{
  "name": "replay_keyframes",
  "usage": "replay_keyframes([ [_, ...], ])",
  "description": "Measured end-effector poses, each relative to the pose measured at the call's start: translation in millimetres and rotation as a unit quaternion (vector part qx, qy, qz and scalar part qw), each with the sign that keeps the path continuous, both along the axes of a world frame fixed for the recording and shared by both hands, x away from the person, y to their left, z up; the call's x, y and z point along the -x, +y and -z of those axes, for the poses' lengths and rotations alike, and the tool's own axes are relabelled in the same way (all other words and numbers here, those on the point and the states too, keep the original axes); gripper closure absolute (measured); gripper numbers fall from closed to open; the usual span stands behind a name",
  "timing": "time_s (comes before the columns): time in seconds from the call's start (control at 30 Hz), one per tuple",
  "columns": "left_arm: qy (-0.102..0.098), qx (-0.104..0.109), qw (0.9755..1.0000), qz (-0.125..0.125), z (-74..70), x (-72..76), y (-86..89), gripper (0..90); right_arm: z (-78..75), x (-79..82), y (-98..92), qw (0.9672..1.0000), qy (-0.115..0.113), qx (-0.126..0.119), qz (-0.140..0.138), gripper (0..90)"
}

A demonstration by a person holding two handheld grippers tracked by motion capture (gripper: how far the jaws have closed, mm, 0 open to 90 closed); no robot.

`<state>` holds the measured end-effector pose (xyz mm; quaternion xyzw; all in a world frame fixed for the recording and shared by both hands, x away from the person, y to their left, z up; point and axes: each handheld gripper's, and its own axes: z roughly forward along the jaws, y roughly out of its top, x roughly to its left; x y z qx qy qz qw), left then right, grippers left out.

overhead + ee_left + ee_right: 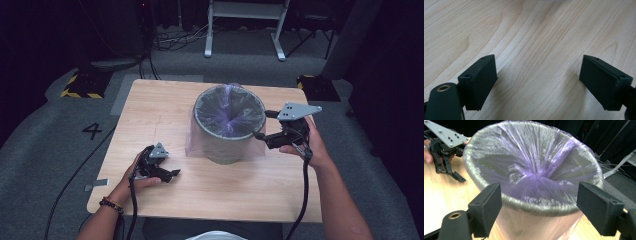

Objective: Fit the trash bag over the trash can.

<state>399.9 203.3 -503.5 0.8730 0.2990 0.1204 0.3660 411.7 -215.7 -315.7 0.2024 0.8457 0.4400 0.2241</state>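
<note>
Purple film lines the grey bin [227, 142], draping outside; both tools [263, 125] [172, 174] spread, holding nothing

Surface [150, 107]: pale wood grain, smooth, matt. Bin [227, 149]: grey, dull, lined with thin, glossy, crinkled purple plastic bag [536, 167]. My right gripper [539, 206] has matt black pads.

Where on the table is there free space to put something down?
The table is bare at its far left corner, left of the bin, and along the near edge between the left gripper and the right gripper. It is crowded at the bin's right side, where the right gripper is close to the bag.
</note>
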Motion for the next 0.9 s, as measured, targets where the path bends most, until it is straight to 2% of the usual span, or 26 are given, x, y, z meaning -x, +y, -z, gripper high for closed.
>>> replay_keyframes([
  [0.4,0.000,0.000,1.0000,0.000,0.0,0.2,-0.1,14.5,9.3,11.1,-2.5,0.9998,-0.006,0.016,0.004,19.9],
  [0.9,0.000,0.000,1.0000,0.000,0.0,0.3,-0.1,14.6,30.3,23.6,-3.7,0.9992,0.013,0.038,0.004,19.9],
])
